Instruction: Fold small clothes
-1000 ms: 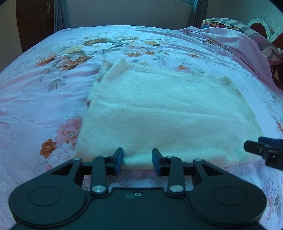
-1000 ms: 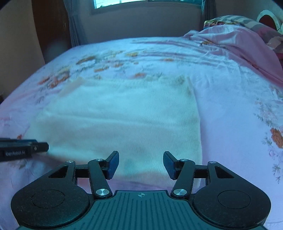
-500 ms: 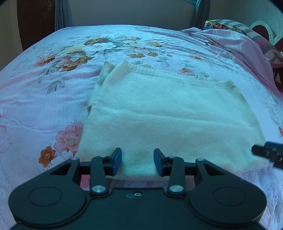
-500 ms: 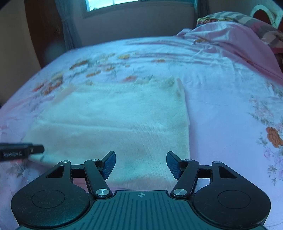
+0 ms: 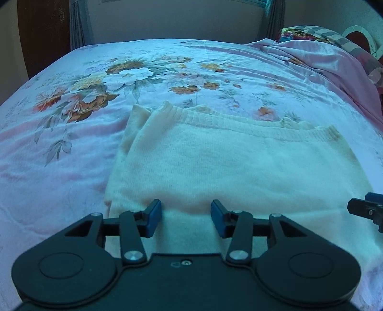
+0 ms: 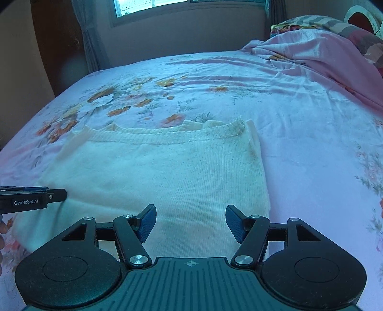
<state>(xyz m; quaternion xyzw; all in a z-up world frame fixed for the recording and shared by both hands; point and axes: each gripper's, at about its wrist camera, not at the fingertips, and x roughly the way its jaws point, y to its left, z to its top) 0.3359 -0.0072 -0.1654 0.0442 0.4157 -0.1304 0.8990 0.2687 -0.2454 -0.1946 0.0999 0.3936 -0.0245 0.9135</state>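
Note:
A cream knit sweater (image 5: 234, 167) lies folded flat on the floral bedsheet, its ribbed edge at the far side; it also shows in the right wrist view (image 6: 167, 172). My left gripper (image 5: 186, 219) is open and empty, hovering over the sweater's near left part. My right gripper (image 6: 190, 221) is open and empty over the sweater's near right part. The right gripper's tip shows at the right edge of the left wrist view (image 5: 366, 210); the left gripper's finger shows at the left edge of the right wrist view (image 6: 33, 199).
The bed is covered by a pink floral sheet (image 5: 95, 83). A rumpled pink blanket (image 6: 323, 55) and pillows lie at the far right. A wall with a window (image 6: 153, 4) and curtains stands beyond the bed.
Both grippers have drawn back and risen a little from the sweater's near edge, and both jaws have opened wider. The sweater has not moved.

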